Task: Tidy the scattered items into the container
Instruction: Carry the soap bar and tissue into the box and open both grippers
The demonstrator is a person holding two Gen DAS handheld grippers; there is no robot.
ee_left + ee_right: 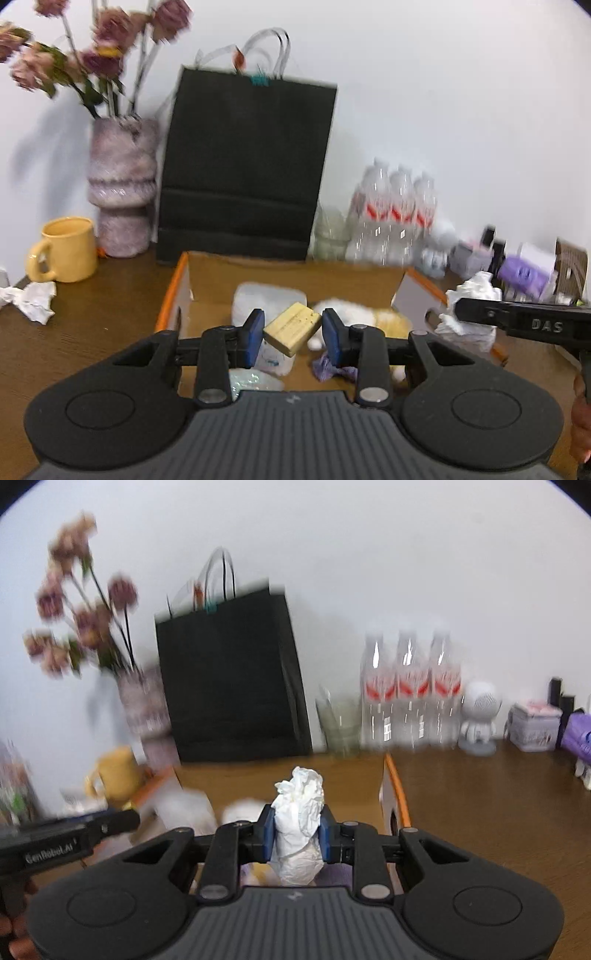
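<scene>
My left gripper [293, 330] is shut on a pale wooden block [293, 328] and holds it above the open cardboard box [295, 275]. In the box lie a white plastic packet [267, 301], a white and orange plush toy [362, 314] and a purple wrapper [327, 365]. My right gripper [297, 830] is shut on a crumpled white tissue [299, 819]; it shows in the left wrist view [471, 310] over the box's right edge. The box's orange-edged flap [395, 786] lies just right of it. Another crumpled tissue [31, 301] lies on the table at the left.
A yellow mug [64, 249], a pink vase with dried flowers [122, 192] and a black paper bag [245, 166] stand behind the box. Water bottles [412, 686], a glass [340, 723], a white robot figure [478, 716], a tin [535, 723] and a purple pack [524, 273] line the back right.
</scene>
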